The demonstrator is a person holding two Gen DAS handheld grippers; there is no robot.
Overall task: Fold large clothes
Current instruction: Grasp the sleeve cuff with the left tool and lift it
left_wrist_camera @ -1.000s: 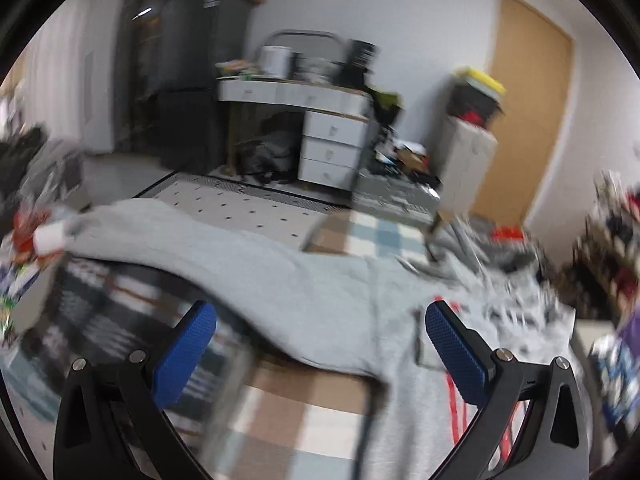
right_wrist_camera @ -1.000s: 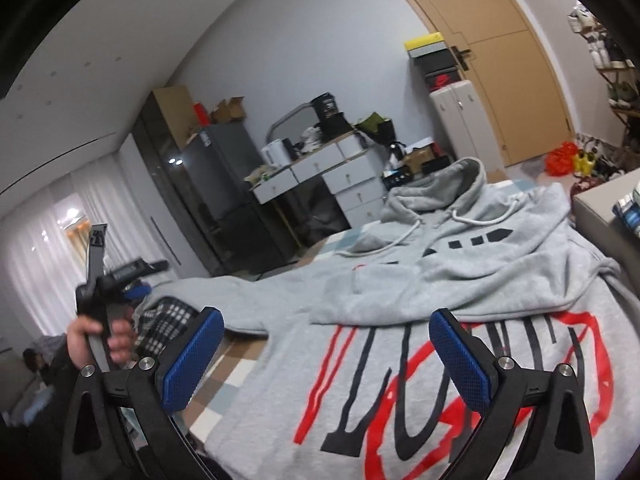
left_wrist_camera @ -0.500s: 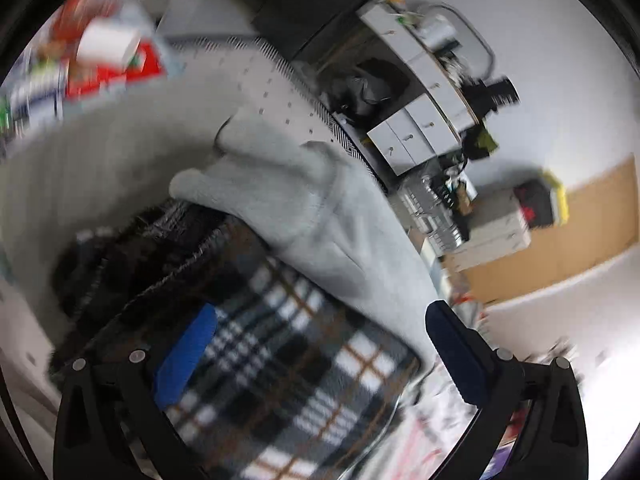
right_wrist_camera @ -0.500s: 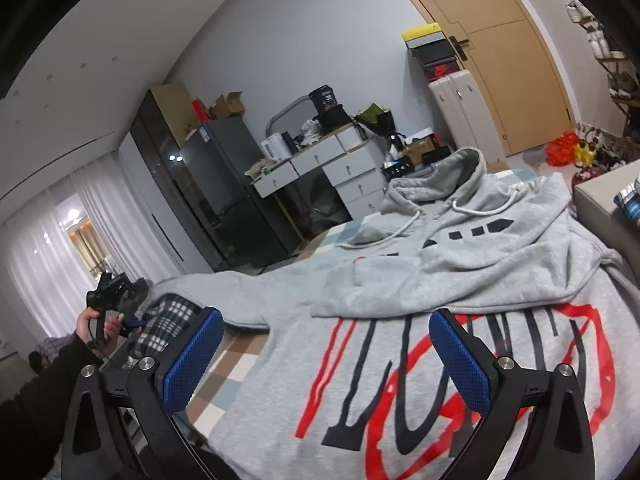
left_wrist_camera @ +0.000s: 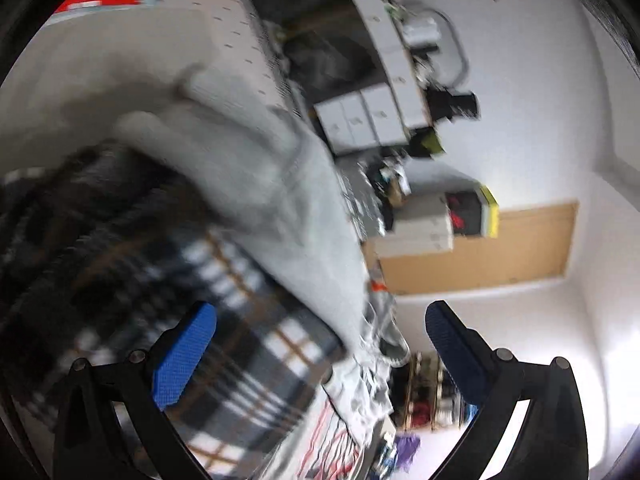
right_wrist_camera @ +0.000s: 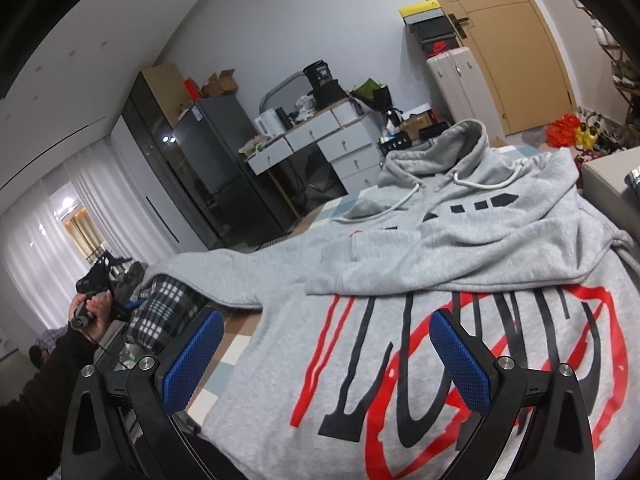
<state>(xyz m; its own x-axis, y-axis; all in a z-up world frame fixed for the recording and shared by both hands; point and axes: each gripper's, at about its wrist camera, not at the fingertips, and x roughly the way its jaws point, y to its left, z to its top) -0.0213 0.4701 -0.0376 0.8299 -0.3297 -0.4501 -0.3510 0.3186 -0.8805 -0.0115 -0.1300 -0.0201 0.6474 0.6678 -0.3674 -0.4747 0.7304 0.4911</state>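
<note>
A large grey hoodie [right_wrist_camera: 460, 280] with red and black print lies spread on a checked bed cover. One sleeve is folded across its chest; the other sleeve [right_wrist_camera: 224, 276] stretches left over a plaid pillow [right_wrist_camera: 168, 312]. My right gripper [right_wrist_camera: 326, 356] hovers open over the hoodie's lower front, holding nothing. The left wrist view is rolled and blurred: the grey sleeve end [left_wrist_camera: 240, 160] lies on the plaid fabric [left_wrist_camera: 160, 264] ahead of my open left gripper [left_wrist_camera: 320, 344]. A hand [right_wrist_camera: 94, 312] holds that left gripper beside the pillow.
A white desk with drawers [right_wrist_camera: 320, 148], a dark fridge [right_wrist_camera: 212, 176] and a wooden door [right_wrist_camera: 516, 40] stand behind the bed. A beige box [right_wrist_camera: 608, 184] sits at the bed's right side. Cluttered shelves [left_wrist_camera: 424, 400] show in the left wrist view.
My left gripper has swung left along the sleeve to its end at the plaid pillow, rolling its view sideways. The right gripper stayed nearly still above the hoodie.
</note>
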